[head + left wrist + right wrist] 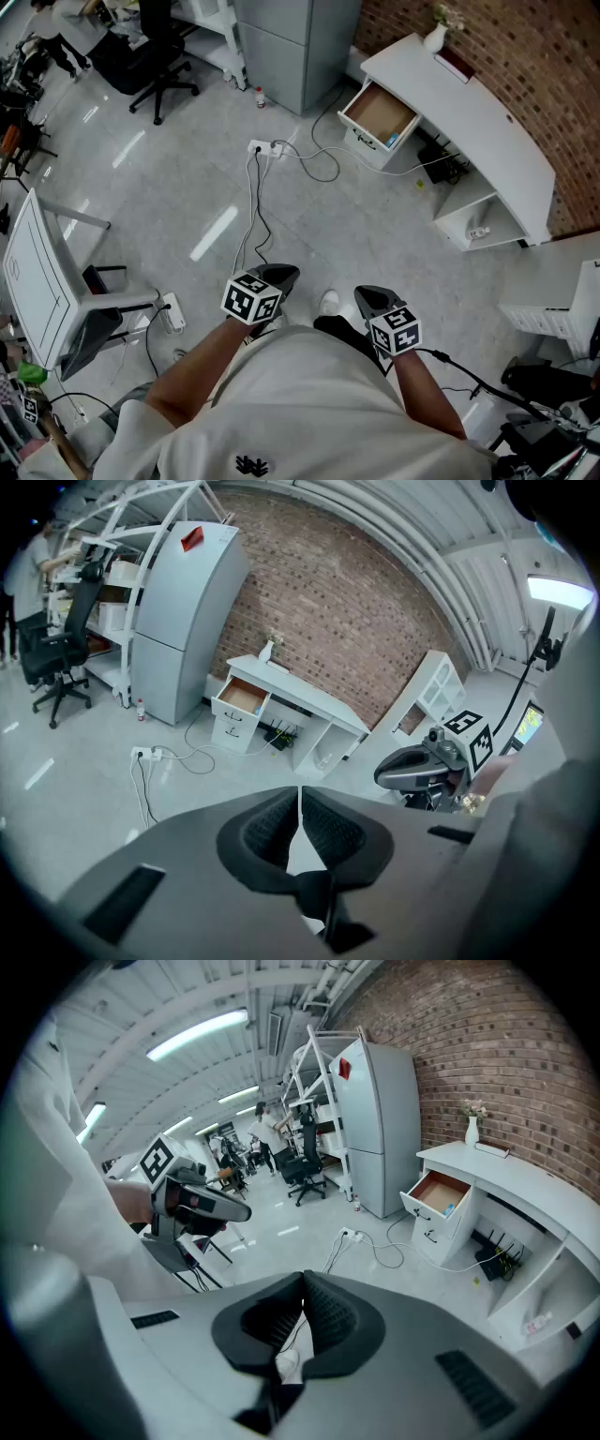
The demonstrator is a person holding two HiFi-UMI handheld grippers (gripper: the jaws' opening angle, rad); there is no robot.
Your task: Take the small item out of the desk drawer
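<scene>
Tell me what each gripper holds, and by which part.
Nothing is held. The left gripper and right gripper both have jaws shut together, nothing between them, away from the open drawer.

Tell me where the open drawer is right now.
Head view, upper right of centre: the open drawer juts from the white desk at its left end, just right of the grey cabinet.

Bright, even indoor light here, with ceiling strip lamps (197,1035) glowing high above the right gripper (302,1283). Pale glare streaks lie on the floor (214,232) ahead of the left gripper (284,274). Both gripper views bulge, corners black; the distance is perhaps slightly soft.
</scene>
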